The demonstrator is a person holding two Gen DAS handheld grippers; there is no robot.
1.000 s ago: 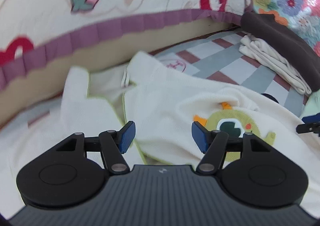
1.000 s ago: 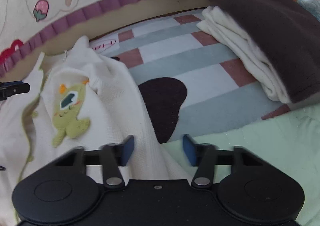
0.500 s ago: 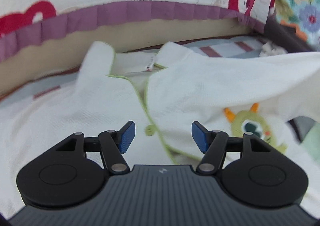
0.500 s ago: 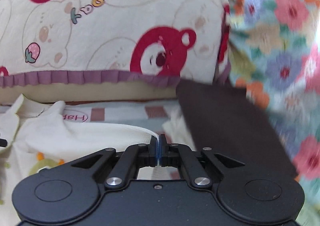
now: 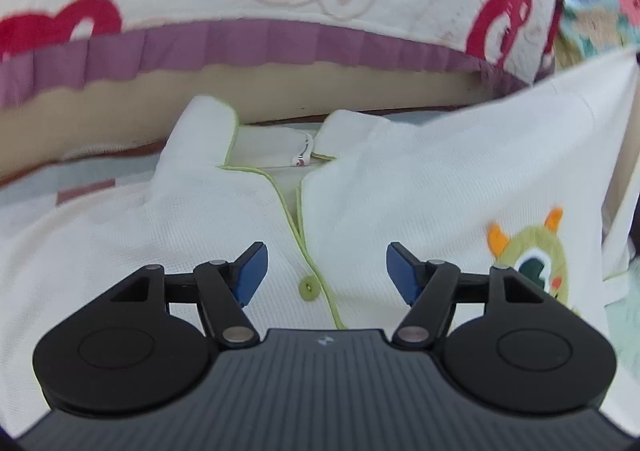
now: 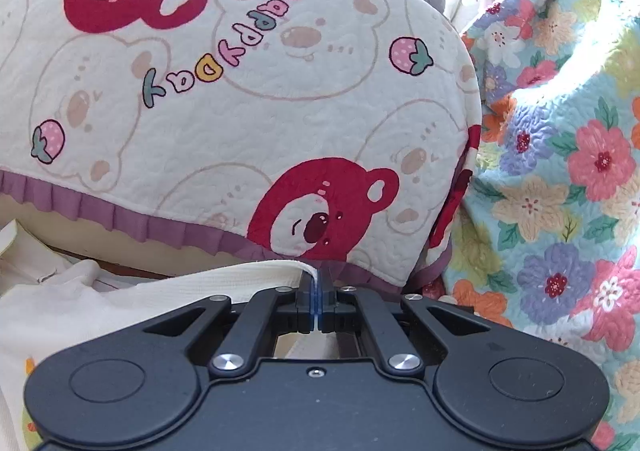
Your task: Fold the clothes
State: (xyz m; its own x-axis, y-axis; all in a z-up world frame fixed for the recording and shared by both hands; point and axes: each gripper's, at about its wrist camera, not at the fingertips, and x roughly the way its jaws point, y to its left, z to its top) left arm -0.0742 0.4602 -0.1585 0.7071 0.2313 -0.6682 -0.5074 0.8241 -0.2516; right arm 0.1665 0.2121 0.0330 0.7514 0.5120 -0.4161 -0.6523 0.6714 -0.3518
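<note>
Bear-print quilt (image 6: 248,99) beside floral quilt (image 6: 560,155), striped sheet (image 5: 80,187) below

Shirt (image 6: 168,291) edge newly pinched, lifted rightward.

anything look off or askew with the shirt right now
Nothing damaged. The cream shirt isn't flat: the right gripper, shut on its edge, holds that side raised, and the collar sits rumpled open. The left gripper is open above the button placket.
</note>
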